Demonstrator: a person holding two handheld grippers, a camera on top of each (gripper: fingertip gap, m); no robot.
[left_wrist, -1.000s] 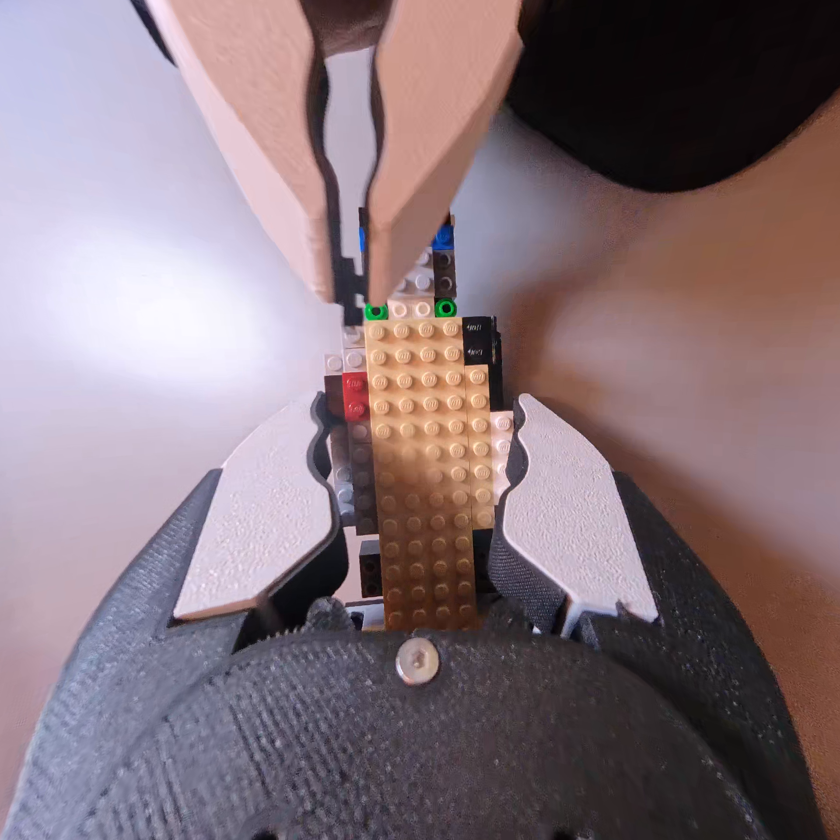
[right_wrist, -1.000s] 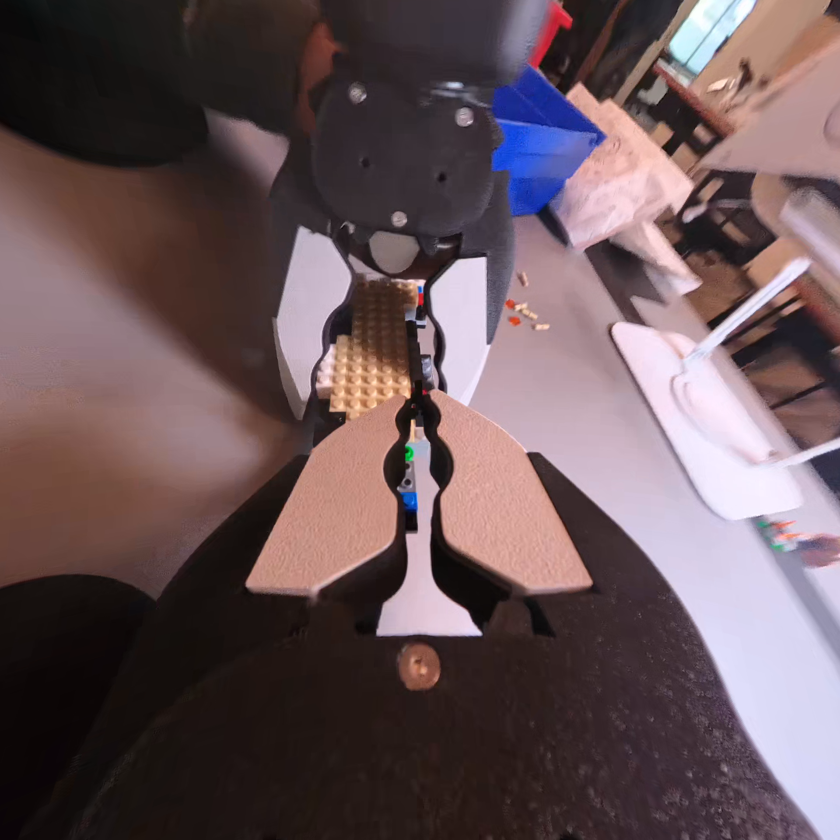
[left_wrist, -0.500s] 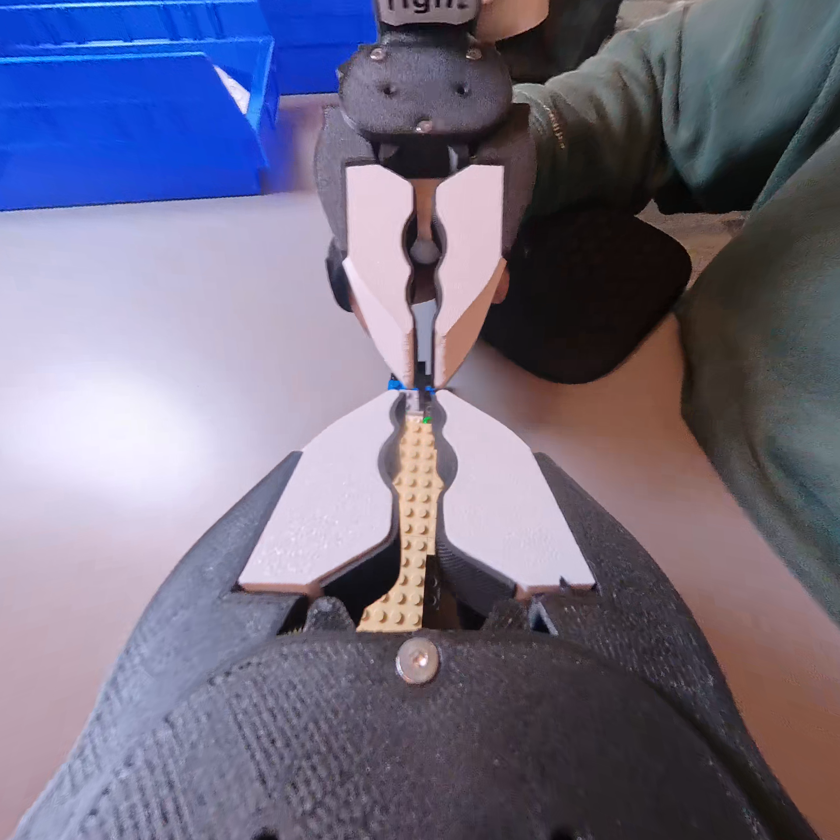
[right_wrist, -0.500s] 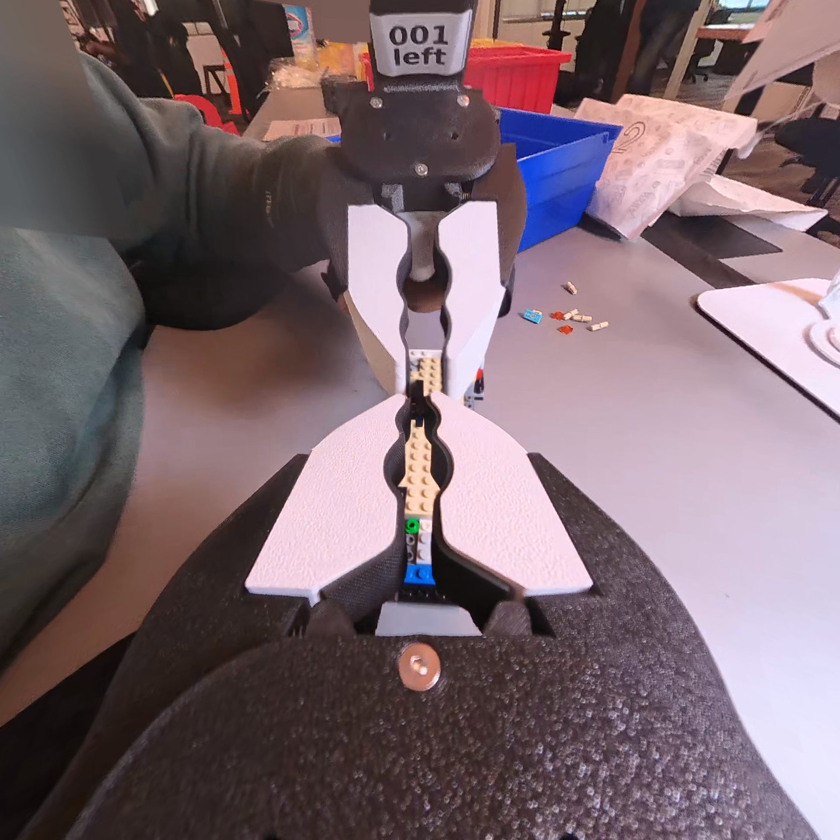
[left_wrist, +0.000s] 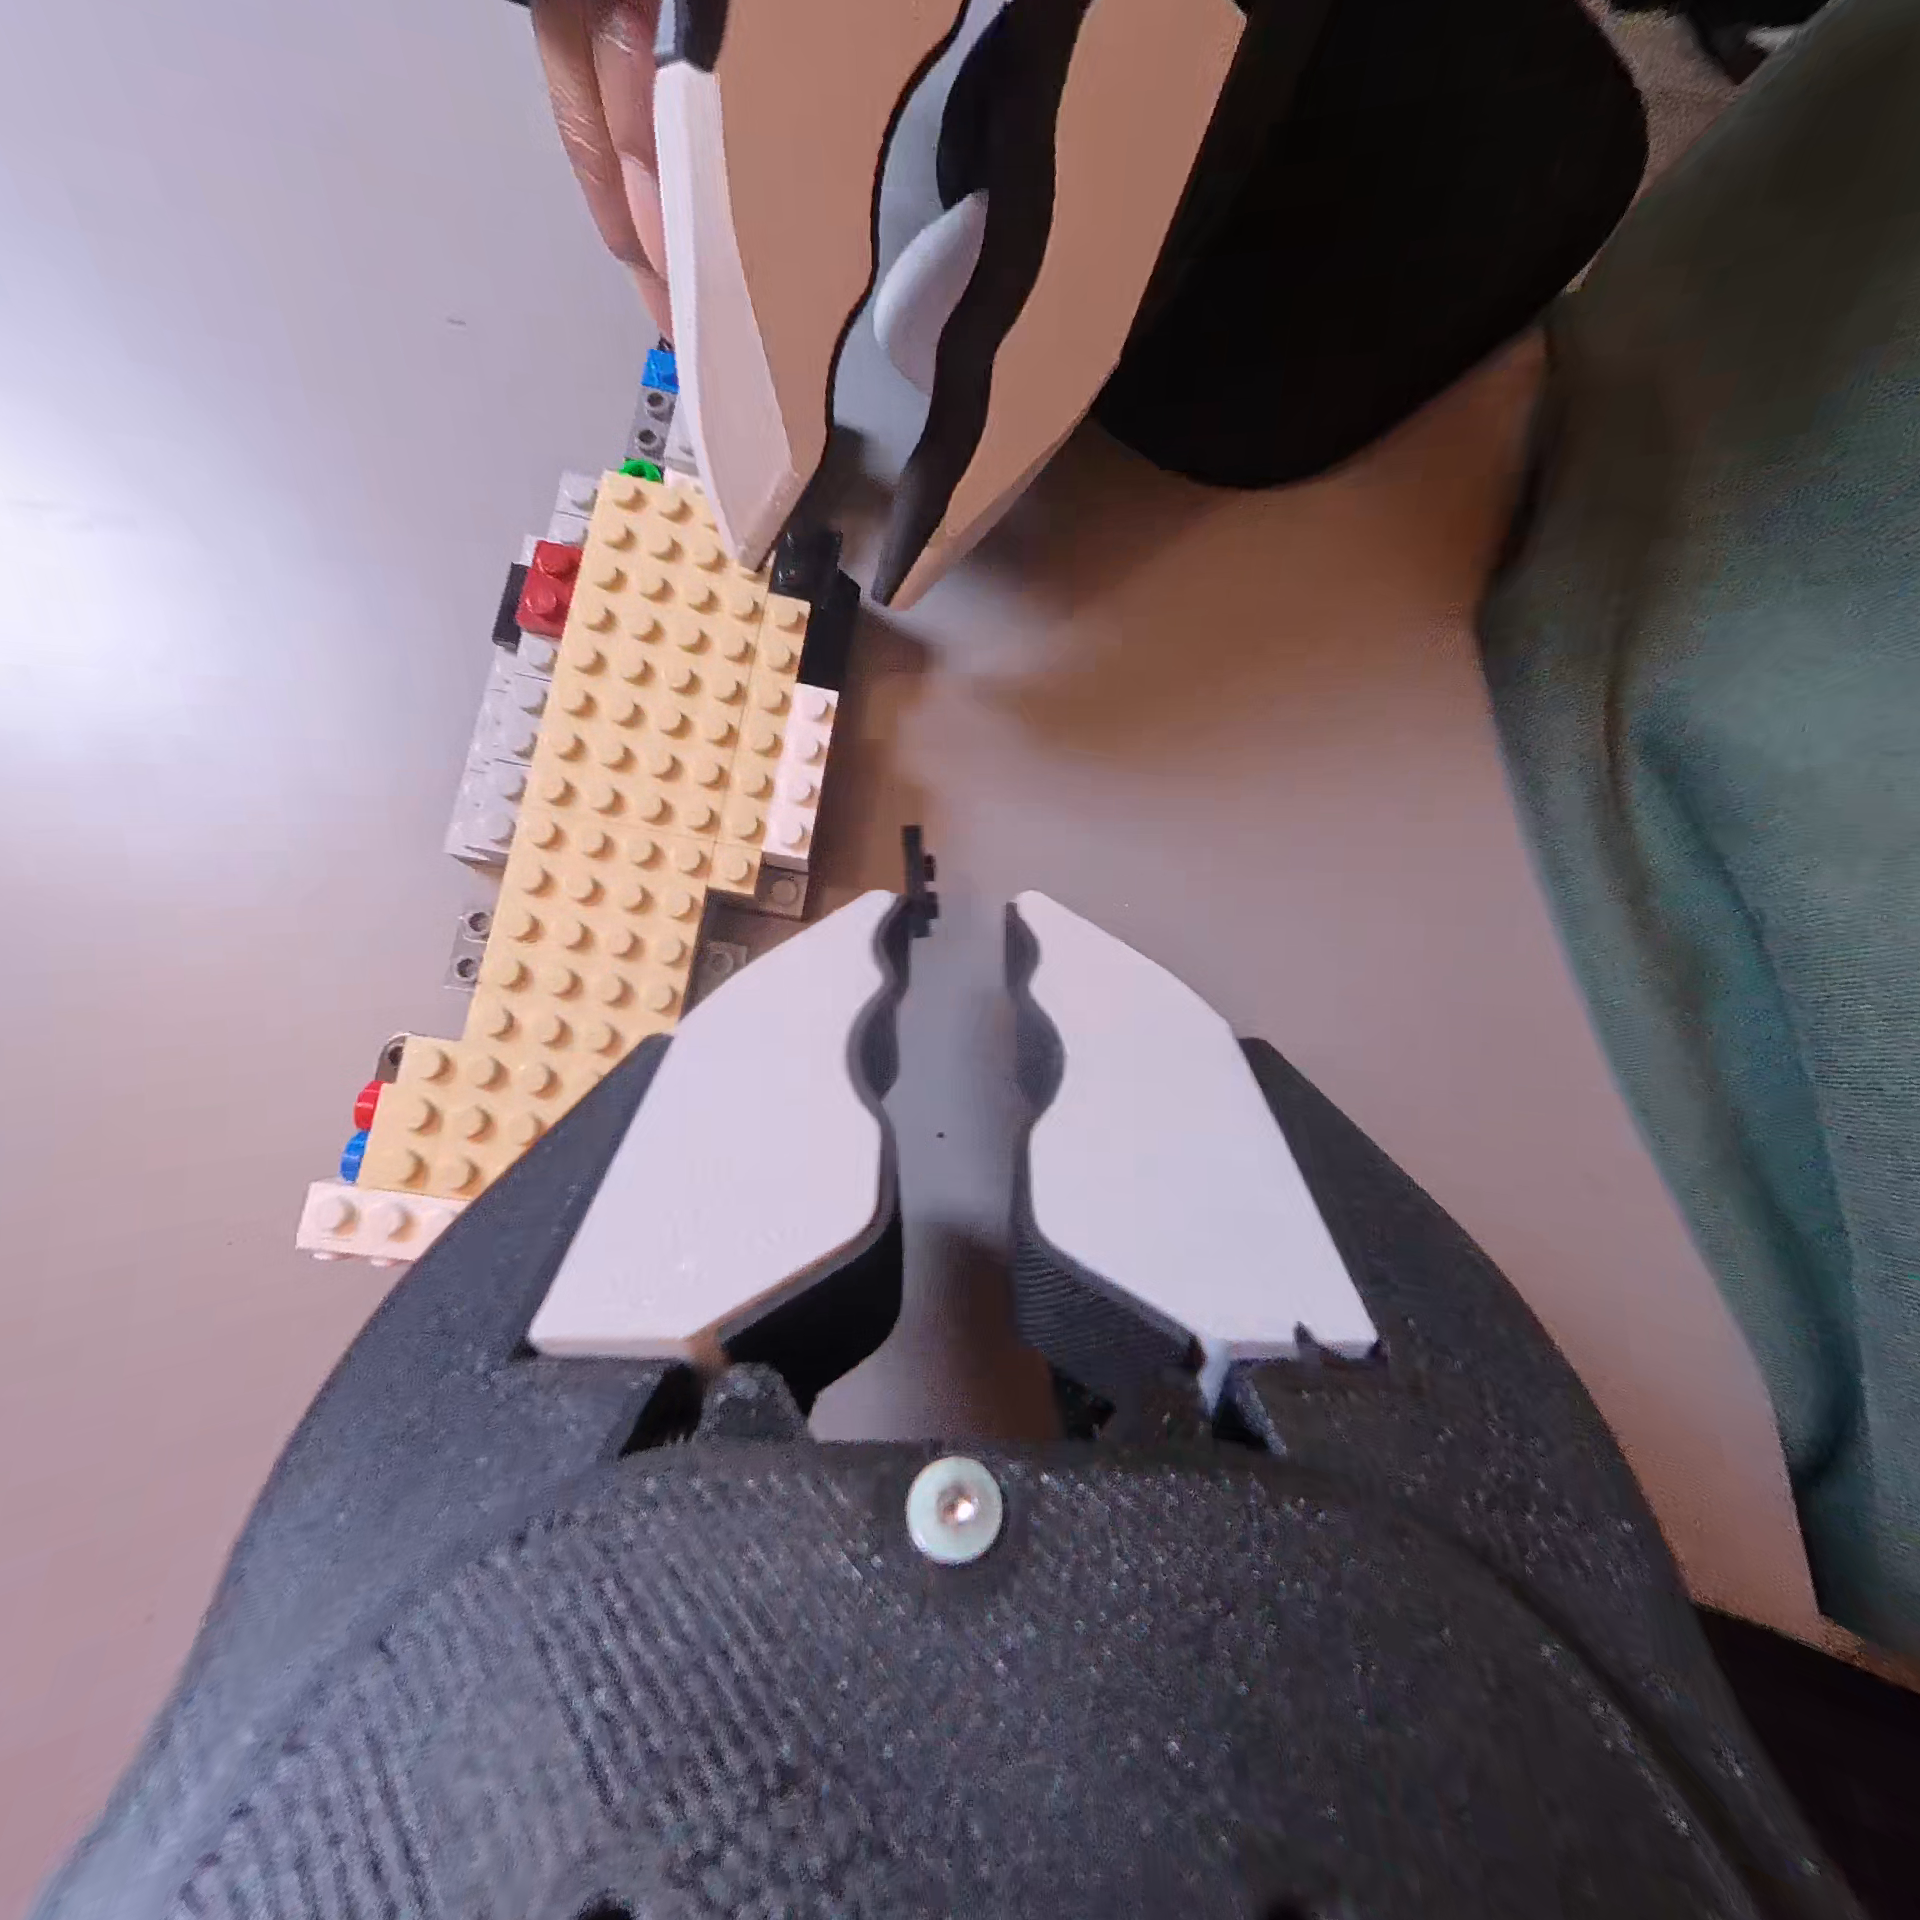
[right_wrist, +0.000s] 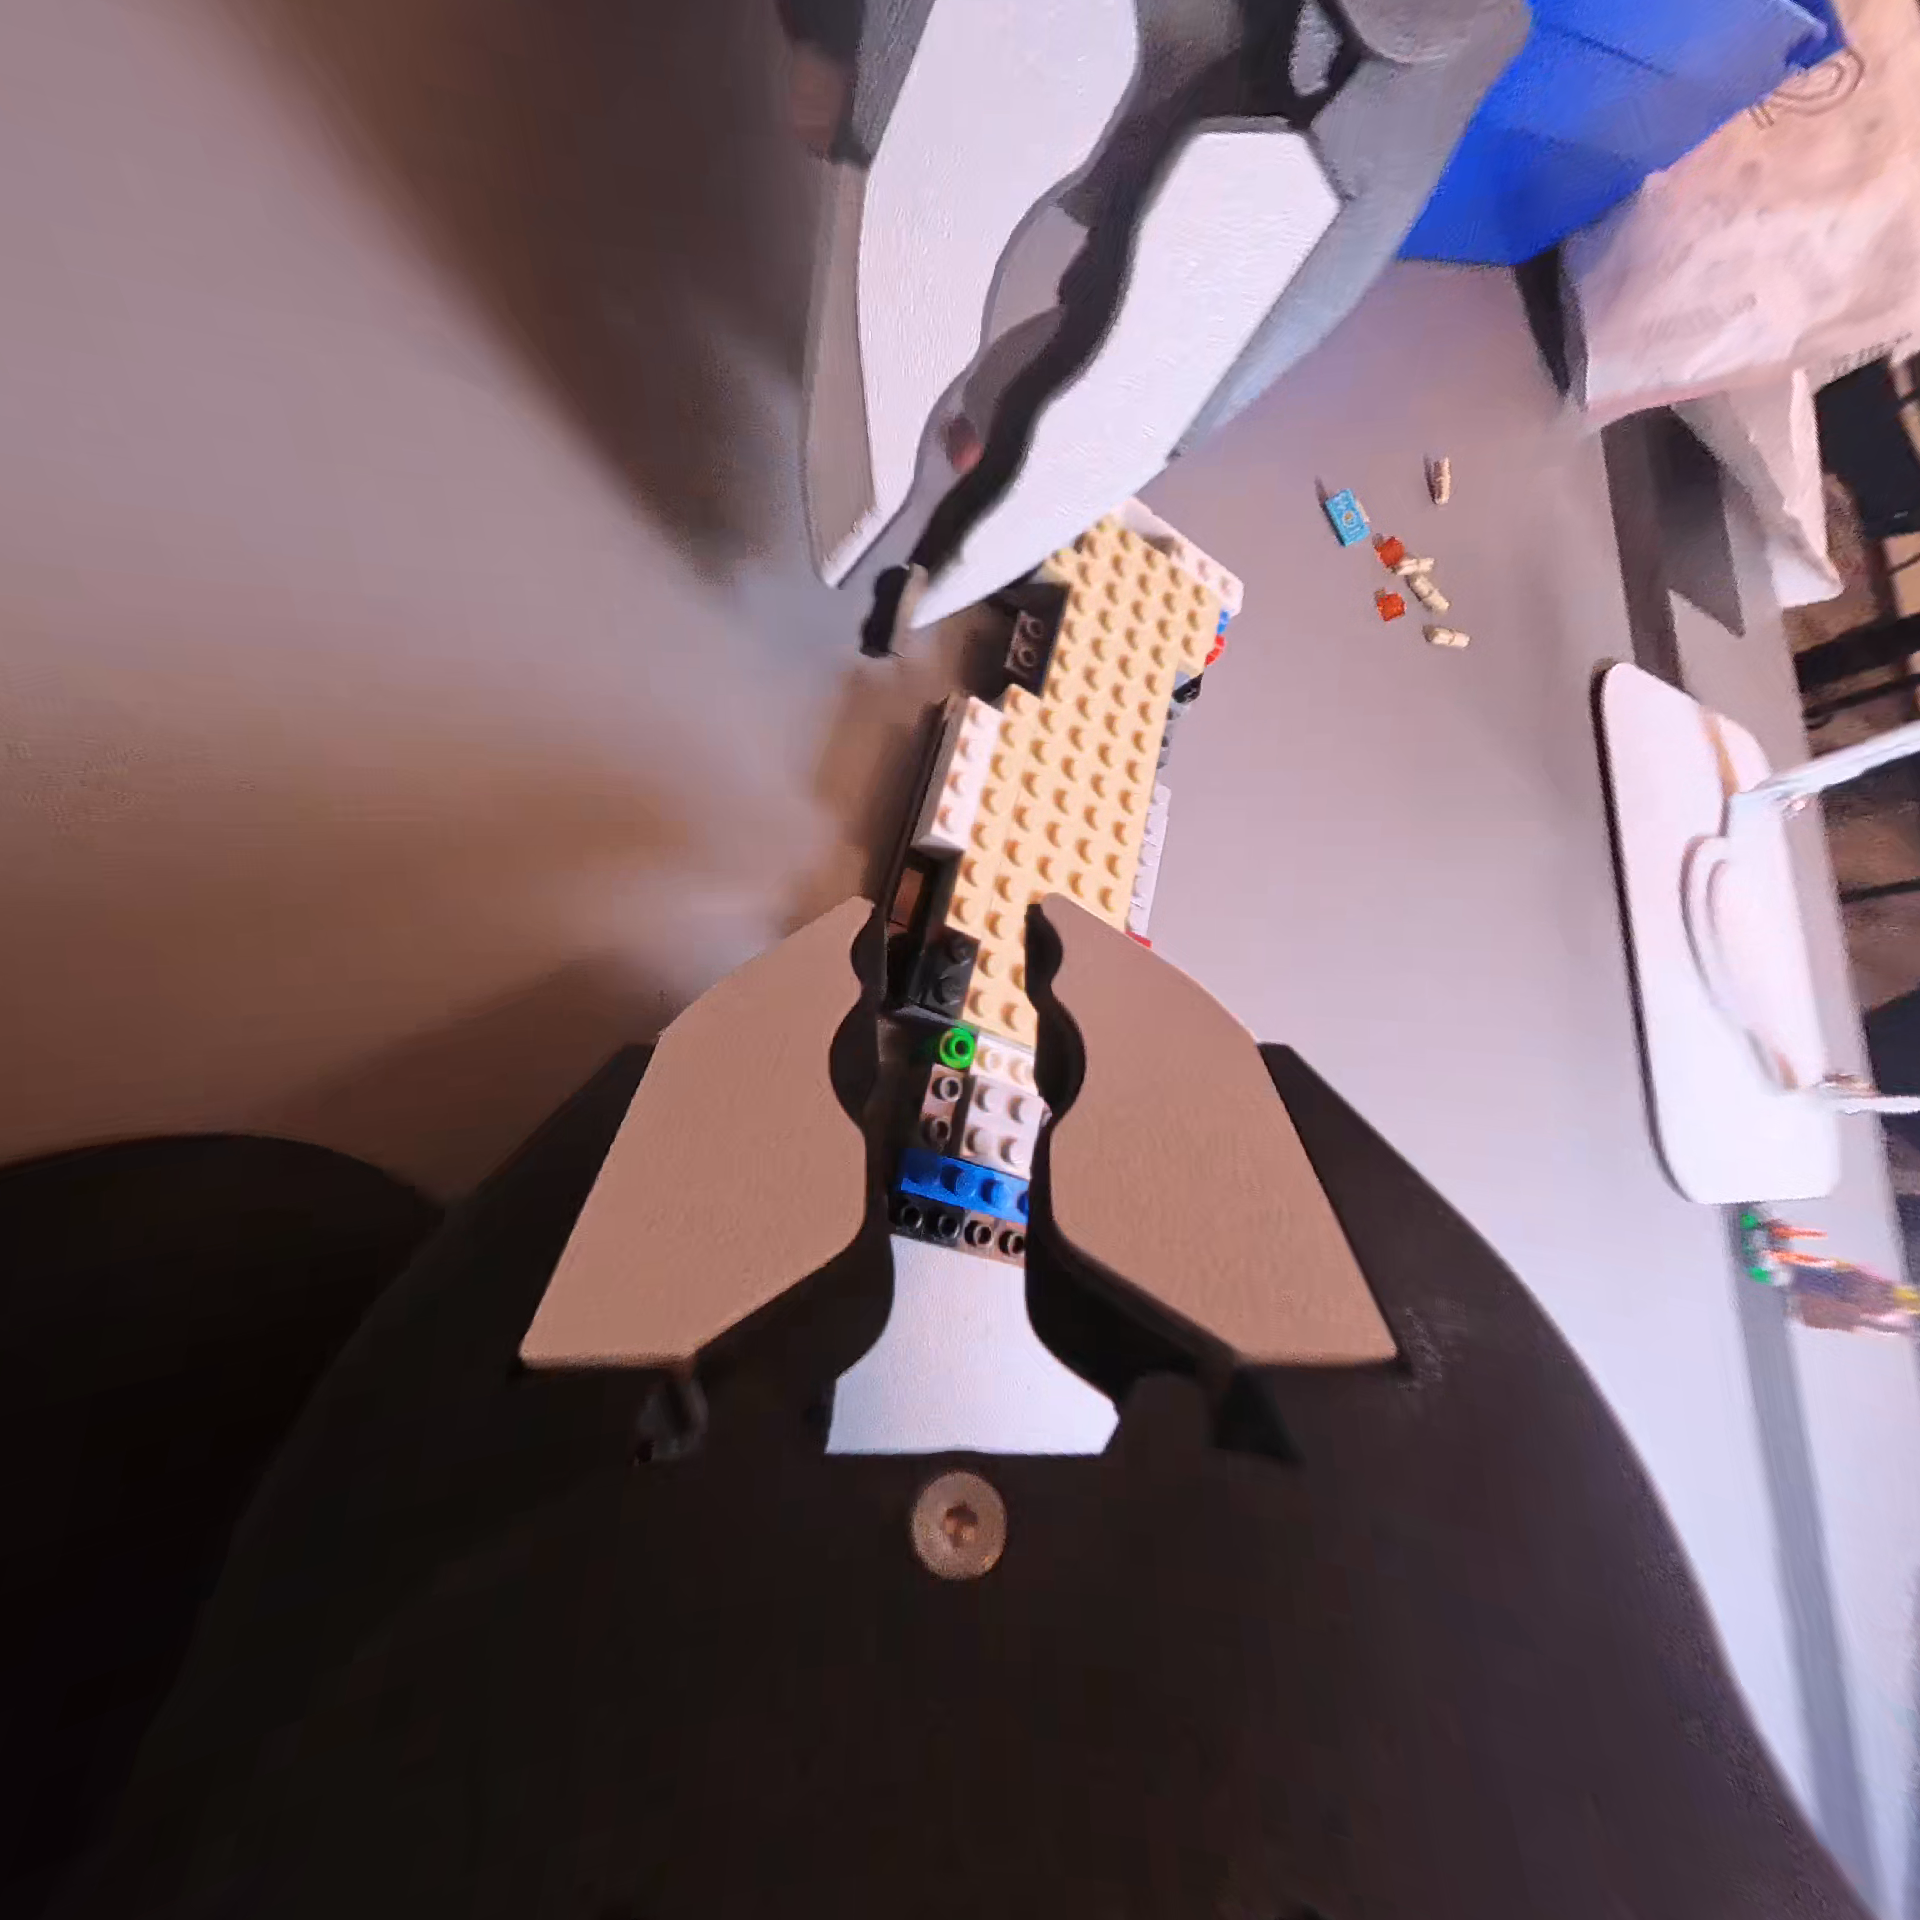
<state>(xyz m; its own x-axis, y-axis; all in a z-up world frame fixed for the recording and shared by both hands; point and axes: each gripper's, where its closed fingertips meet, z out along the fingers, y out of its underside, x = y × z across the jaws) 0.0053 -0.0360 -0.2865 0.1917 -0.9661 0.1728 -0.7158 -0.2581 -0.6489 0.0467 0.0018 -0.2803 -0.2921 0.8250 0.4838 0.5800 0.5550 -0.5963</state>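
Two views, both smeared in places by motion.

Left wrist view: the left gripper (left_wrist: 951, 909) has its jaws a little spread, with bare tabletop (left_wrist: 208, 416) showing between them. A small black piece (left_wrist: 920, 873) sits against the tip of the left-hand finger and stands clear of the other. It is too thin and blurred to tell what sort of part it is. Just beside the jaws lies a tan-topped brick build (left_wrist: 644, 748), flat on the tabletop, its near corner hidden under the gripper body. The right gripper (left_wrist: 831, 566) comes down at the far end, cut off by the top edge. One tip is on the tan studs, the other is off the side, and a black brick lies between them. A green sleeve (left_wrist: 1714, 727) fills the right edge.

Right wrist view: the right gripper (right_wrist: 951, 914) has its jaws spread astride the near end of the brick build (right_wrist: 1091, 748). Whether the pads touch it cannot be told. The left gripper (right_wrist: 883, 597) hangs blurred above the far end, with the small black piece (right_wrist: 881, 618) at its tips. Loose small bricks (right_wrist: 1403, 561), a blue bin (right_wrist: 1621, 125) and a white tray (right_wrist: 1683, 935) lie beyond, partly cut off.
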